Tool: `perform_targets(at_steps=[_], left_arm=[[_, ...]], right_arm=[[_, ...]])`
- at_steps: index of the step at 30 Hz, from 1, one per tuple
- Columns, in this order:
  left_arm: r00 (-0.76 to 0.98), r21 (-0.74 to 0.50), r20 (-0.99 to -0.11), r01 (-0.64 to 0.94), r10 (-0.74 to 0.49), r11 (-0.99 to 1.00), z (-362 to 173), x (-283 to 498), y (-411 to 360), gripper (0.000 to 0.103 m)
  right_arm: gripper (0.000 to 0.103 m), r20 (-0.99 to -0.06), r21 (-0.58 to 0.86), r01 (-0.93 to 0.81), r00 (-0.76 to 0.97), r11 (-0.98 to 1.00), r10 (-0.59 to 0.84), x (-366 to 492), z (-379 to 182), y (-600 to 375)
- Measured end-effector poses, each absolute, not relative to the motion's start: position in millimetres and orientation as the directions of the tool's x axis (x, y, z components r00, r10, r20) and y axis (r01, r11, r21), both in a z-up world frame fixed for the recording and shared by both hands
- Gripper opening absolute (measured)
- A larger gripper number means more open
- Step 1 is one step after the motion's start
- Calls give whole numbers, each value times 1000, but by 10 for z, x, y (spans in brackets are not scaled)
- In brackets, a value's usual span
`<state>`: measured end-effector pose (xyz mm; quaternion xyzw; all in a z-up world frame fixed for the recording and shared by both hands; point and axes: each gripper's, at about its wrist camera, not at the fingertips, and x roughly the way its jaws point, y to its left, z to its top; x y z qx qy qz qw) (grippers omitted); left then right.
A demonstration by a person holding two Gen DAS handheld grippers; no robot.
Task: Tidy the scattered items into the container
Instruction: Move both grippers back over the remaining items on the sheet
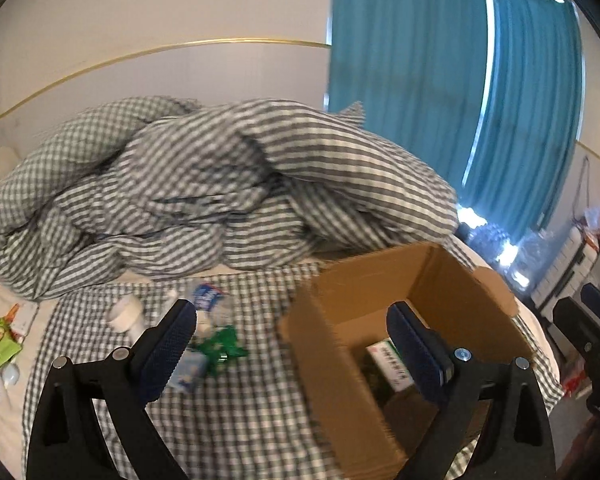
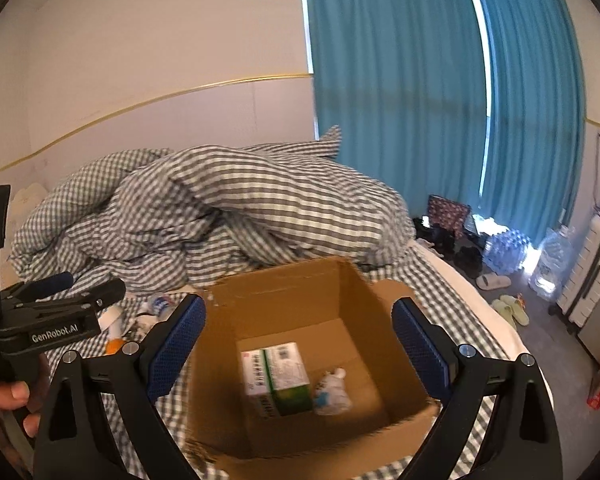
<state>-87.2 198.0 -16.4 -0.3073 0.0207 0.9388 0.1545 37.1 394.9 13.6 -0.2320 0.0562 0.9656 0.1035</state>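
On gingham bedsheet (image 2: pixel 440 280): square cardboard box (image 2: pixel 300 300); left tongs (image 1: pixel 292 344), right tongs (image 2: pixel 300 344) released, empty.

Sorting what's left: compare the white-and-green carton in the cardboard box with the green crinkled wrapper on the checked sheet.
The white-and-green carton is rigid and rectangular; the green crinkled wrapper is soft and crumpled. The carton lies inside the cardboard box; the wrapper lies outside on the checked sheet. Both are partly green.

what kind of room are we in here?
Most likely a bedroom: the cardboard box sits on a bed with a rumpled checked duvet, teal curtains cover the window, and slippers lie on the floor.
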Motion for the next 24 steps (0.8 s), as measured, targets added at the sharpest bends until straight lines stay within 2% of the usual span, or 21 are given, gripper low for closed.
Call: perform_targets(at_steps=[11,14,24], left_arm=[[-803,-65,-571,-164,172,-984,-92,-961,980,99],[-808,-74,-572,-122,142,-990,-105,-947,696,99],[-808,-83,-586,-10,57,-996,-216,-961,-82,99]], right_arm=[[95,-465,44,-99,-883,-994,67,23,183,3156],[103,-473,35,-62,-880,-997,38,-45,162,2934],[103,-507,26,25,-861,-999,-35,-259,35,2334]])
